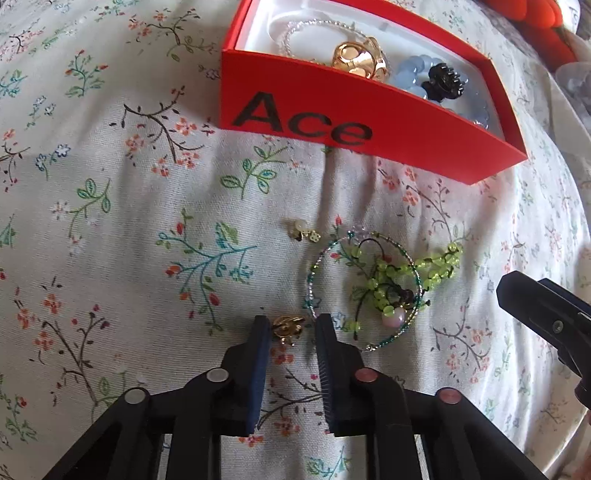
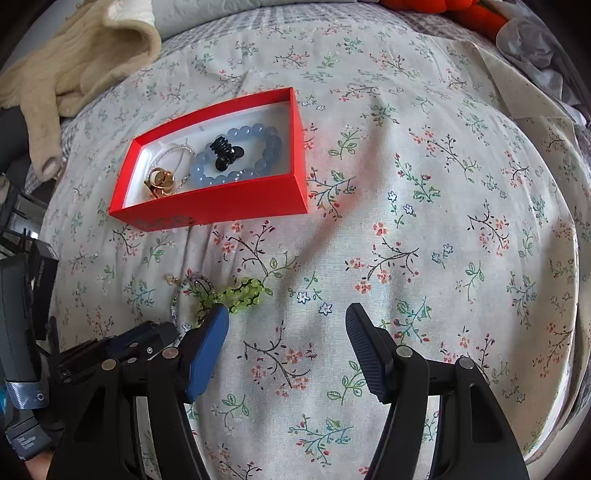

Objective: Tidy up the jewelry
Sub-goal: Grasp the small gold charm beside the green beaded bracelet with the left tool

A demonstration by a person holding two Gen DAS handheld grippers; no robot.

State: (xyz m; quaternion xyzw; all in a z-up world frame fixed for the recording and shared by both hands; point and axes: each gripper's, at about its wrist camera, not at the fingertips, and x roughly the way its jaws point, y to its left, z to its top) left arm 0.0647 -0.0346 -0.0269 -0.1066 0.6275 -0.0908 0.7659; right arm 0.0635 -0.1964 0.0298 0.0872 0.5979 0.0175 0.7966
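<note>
A red box (image 1: 369, 122) (image 2: 236, 201) lies on the floral bedspread and holds a gold clip (image 1: 356, 59), a blue bead bracelet (image 2: 255, 133), a black claw clip (image 1: 443, 83) and a clear bead bracelet (image 1: 317, 26). On the cloth lie a green bead bracelet (image 1: 436, 264) (image 2: 245, 291), a thin wire bangle (image 1: 314, 273), a small pale earring (image 1: 304, 230) and a small gold piece (image 1: 288, 326). My left gripper (image 1: 291, 325) is open, its jaws either side of the gold piece. My right gripper (image 2: 286, 317) is open and empty over bare cloth, right of the green bracelet.
A cream knitted garment (image 2: 74, 62) lies at the far left of the bed. Orange plush (image 2: 461, 11) sits at the far edge. The right gripper's finger (image 1: 546, 314) shows at the right of the left wrist view.
</note>
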